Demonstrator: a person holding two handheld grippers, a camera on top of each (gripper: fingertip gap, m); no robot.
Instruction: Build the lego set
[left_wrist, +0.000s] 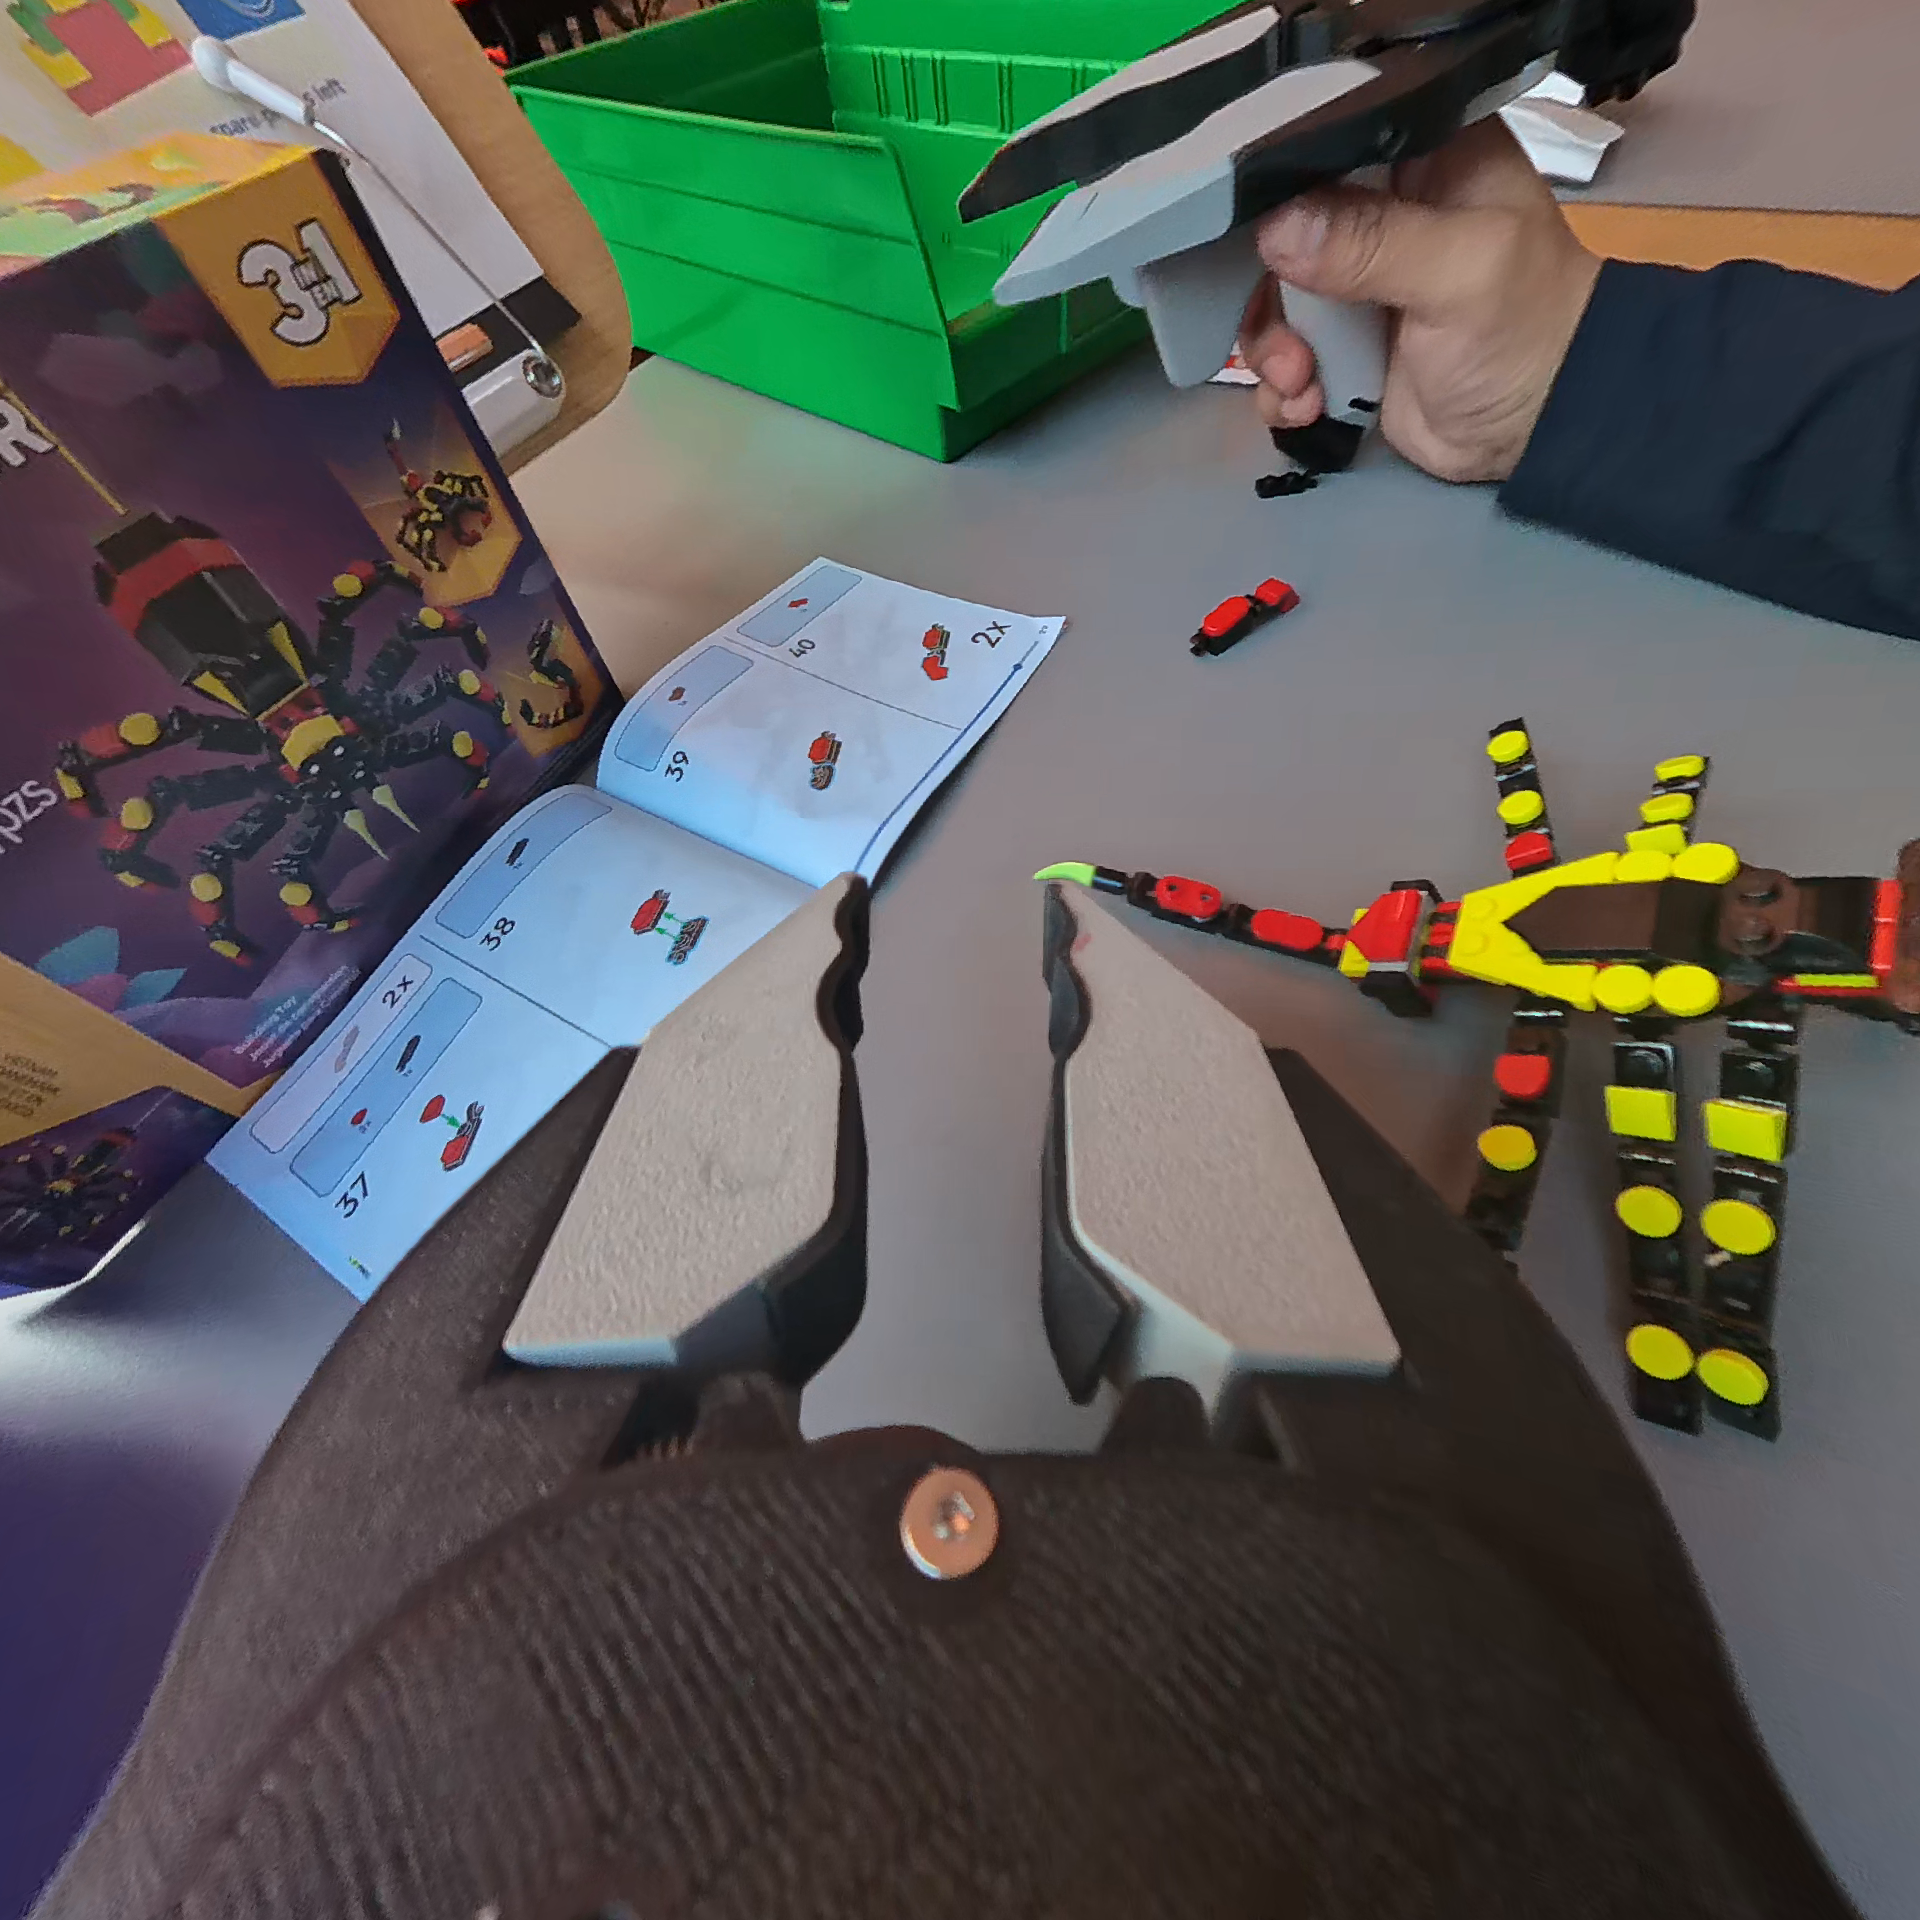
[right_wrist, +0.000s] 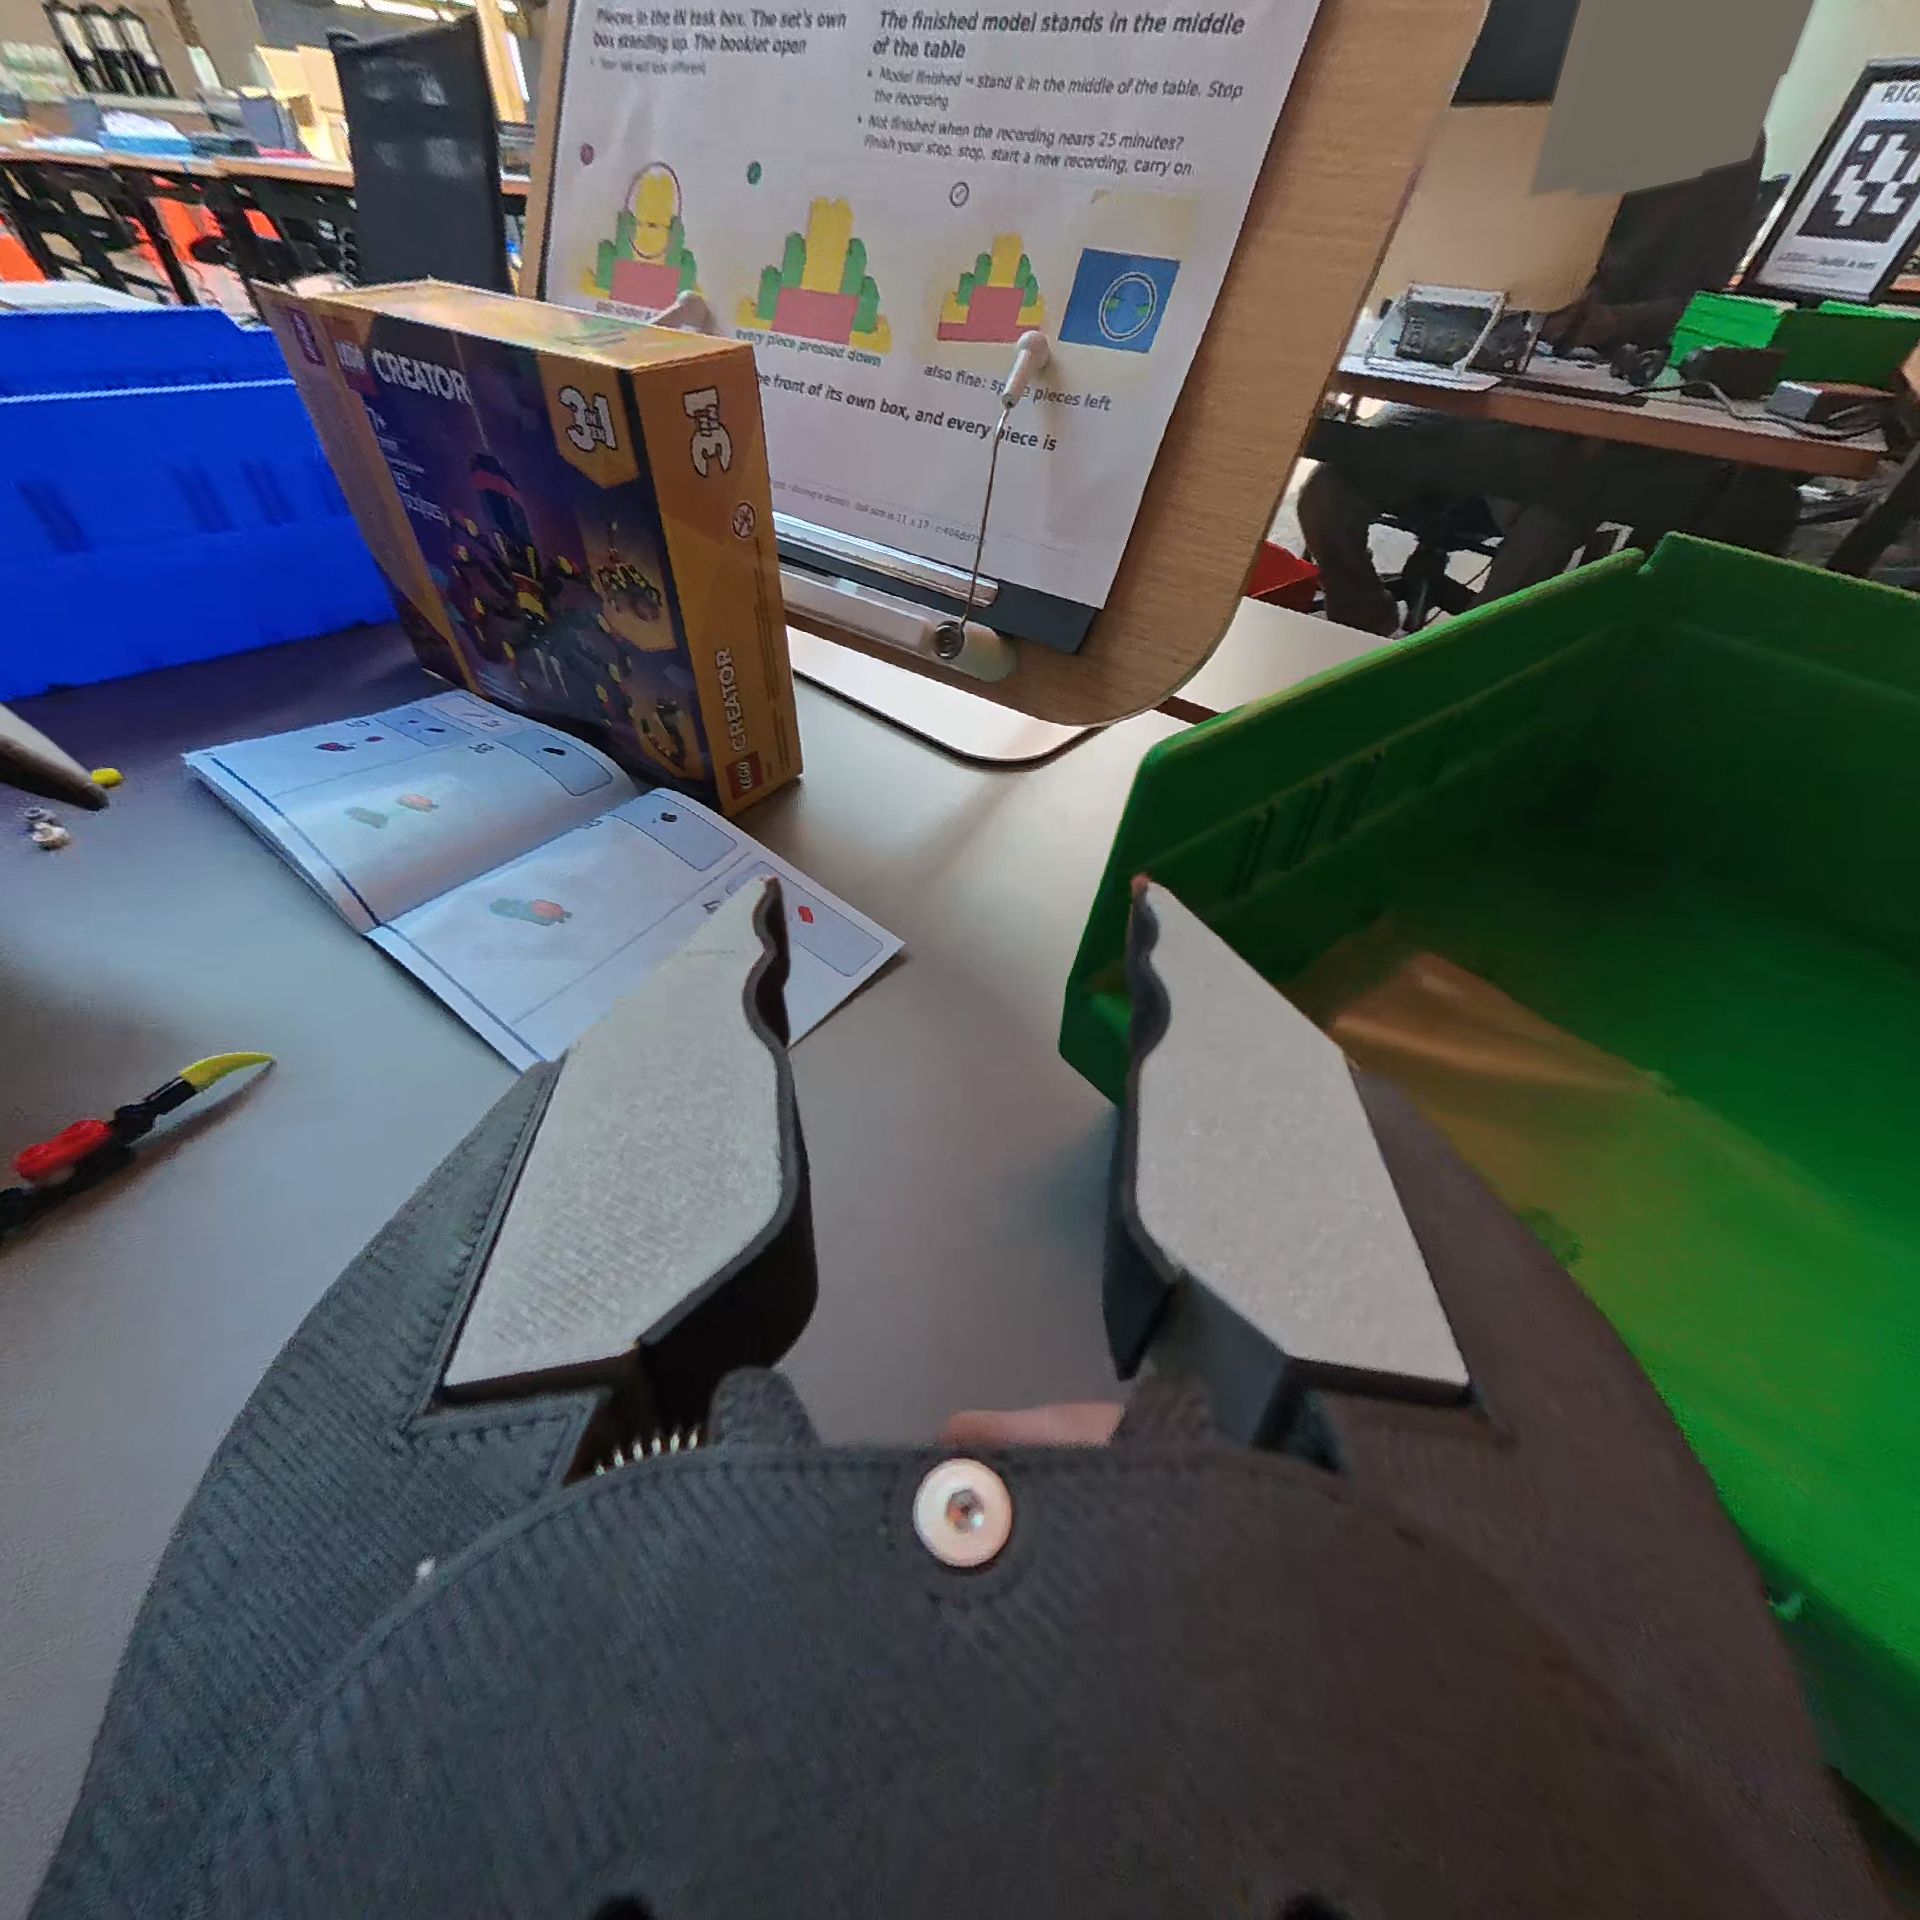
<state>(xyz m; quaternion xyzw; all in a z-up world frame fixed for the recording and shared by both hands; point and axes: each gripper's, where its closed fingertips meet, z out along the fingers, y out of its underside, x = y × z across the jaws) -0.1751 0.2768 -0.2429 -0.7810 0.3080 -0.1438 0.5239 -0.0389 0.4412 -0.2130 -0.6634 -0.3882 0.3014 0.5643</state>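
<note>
A partly built black, red and yellow lego model (left_wrist: 1621, 935) with several legs lies flat on the grey table at the right of the left wrist view. Its tail ends in a lime claw (left_wrist: 1065, 873), also in the right wrist view (right_wrist: 223, 1070). A small red and black sub-assembly (left_wrist: 1242, 615) and a tiny black piece (left_wrist: 1283, 483) lie loose beyond it. My left gripper (left_wrist: 956, 904) is open and empty, just left of the claw. My right gripper (right_wrist: 951, 904) is open and empty, held above the table beside the green bin (right_wrist: 1558, 883); it also shows in the left wrist view (left_wrist: 1039, 229).
The open instruction booklet (left_wrist: 665, 862) lies in front of the upright lego box (left_wrist: 239, 665). A wooden stand with a printed sheet (right_wrist: 935, 312) is behind. A blue bin (right_wrist: 156, 499) stands far left. Small loose pieces (right_wrist: 47, 831) lie near it.
</note>
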